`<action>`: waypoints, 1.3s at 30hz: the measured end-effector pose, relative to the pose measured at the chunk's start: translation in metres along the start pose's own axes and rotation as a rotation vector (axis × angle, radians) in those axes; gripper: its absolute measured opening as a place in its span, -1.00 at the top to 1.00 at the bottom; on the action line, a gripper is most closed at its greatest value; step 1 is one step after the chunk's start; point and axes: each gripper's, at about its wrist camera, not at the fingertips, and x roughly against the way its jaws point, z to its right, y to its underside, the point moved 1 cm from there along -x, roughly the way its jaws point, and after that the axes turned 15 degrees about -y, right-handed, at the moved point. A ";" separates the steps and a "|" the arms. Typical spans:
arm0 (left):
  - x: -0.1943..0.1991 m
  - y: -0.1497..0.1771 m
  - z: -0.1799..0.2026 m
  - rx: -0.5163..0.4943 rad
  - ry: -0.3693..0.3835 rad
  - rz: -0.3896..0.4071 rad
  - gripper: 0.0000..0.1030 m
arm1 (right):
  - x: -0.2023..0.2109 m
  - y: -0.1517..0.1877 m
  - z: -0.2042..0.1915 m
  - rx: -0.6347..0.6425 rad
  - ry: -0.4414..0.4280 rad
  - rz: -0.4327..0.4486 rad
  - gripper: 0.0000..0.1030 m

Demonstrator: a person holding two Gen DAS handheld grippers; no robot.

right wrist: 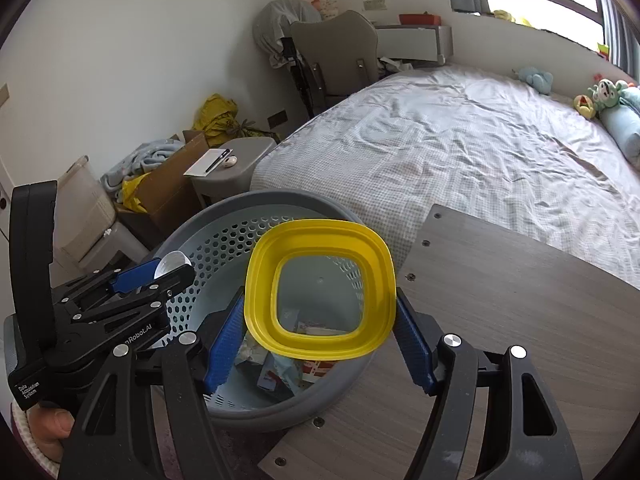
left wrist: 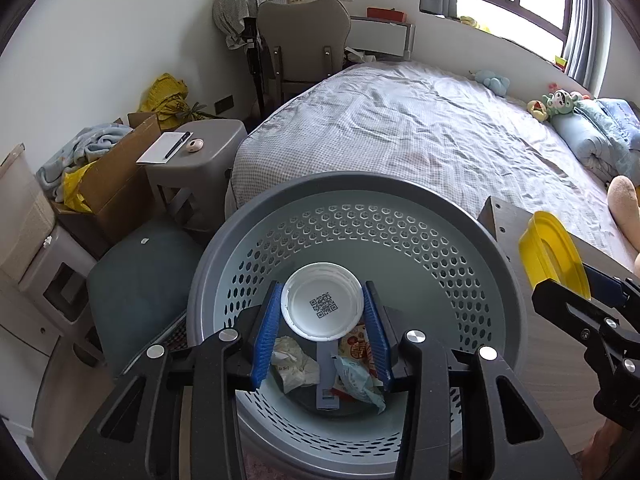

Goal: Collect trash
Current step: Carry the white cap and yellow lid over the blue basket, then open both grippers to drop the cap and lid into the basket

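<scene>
Left tool [left wrist: 322, 336] grips a white lid [left wrist: 322, 306], right tool [right wrist: 320, 344] a yellow lid [right wrist: 320, 288], both above the basket [left wrist: 400, 216] of wrappers [left wrist: 296, 368] beside the tabletop [right wrist: 500, 320] edge

The left gripper [left wrist: 322, 320] points down into a grey perforated basket [left wrist: 420, 240], its blue jaws pressed on either side of a white round lid [left wrist: 322, 306] (a QR code on its face). Crumpled wrappers [left wrist: 296, 366] lie at the basket's bottom. At right, the right gripper [left wrist: 576, 292] holds a yellow lid [left wrist: 554, 256] over a wooden surface [left wrist: 508, 220]. A bed [left wrist: 420, 132] lies behind.
</scene>
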 end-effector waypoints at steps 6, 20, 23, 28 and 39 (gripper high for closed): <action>-0.008 -0.001 -0.003 0.011 -0.012 -0.013 0.24 | -0.019 -0.001 -0.006 0.012 -0.016 -0.034 -0.31; -0.010 -0.001 -0.012 0.032 -0.020 -0.023 0.13 | -0.028 -0.004 -0.003 0.013 -0.012 -0.042 -0.37; -0.006 -0.002 -0.016 0.042 -0.024 -0.012 -0.21 | -0.023 -0.004 -0.004 0.010 -0.013 -0.025 -0.53; -0.002 -0.002 -0.018 0.046 -0.043 -0.007 -0.33 | -0.020 -0.003 -0.005 0.009 -0.009 -0.021 -0.56; 0.005 0.001 -0.018 0.052 -0.067 0.002 -0.47 | -0.017 0.000 -0.006 0.006 -0.003 -0.016 -0.59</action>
